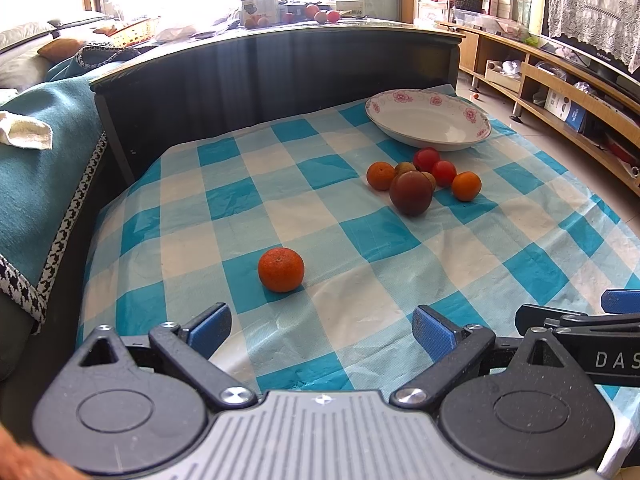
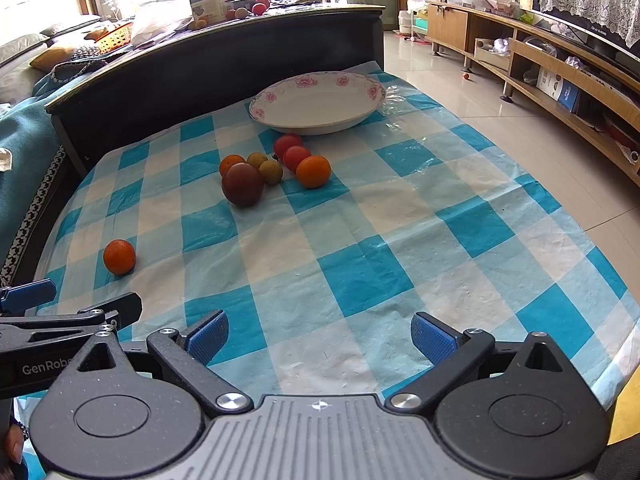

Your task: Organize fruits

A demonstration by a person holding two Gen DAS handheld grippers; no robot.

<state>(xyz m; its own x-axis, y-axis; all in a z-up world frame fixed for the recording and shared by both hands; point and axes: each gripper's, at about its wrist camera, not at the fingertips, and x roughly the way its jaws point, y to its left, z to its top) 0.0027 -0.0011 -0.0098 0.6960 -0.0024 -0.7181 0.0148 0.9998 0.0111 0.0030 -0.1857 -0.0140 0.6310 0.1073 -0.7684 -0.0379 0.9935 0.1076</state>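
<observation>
A lone orange (image 1: 281, 269) lies on the blue-checked cloth just ahead of my open, empty left gripper (image 1: 320, 330); it also shows in the right wrist view (image 2: 119, 256). A cluster of fruit lies farther off: a dark plum (image 1: 411, 193), small oranges (image 1: 466, 186), red tomatoes (image 1: 426, 159) and brownish longans (image 2: 271, 171). Behind it stands an empty white flowered bowl (image 1: 427, 120), also in the right wrist view (image 2: 316, 101). My right gripper (image 2: 319, 336) is open and empty over the near cloth, right of the left one.
A dark headboard-like panel (image 1: 280, 72) borders the far side of the table. A teal-covered sofa (image 1: 36, 184) stands at the left. The cloth's right edge (image 2: 592, 216) drops to a tiled floor, with a wooden TV stand (image 2: 560, 80) beyond.
</observation>
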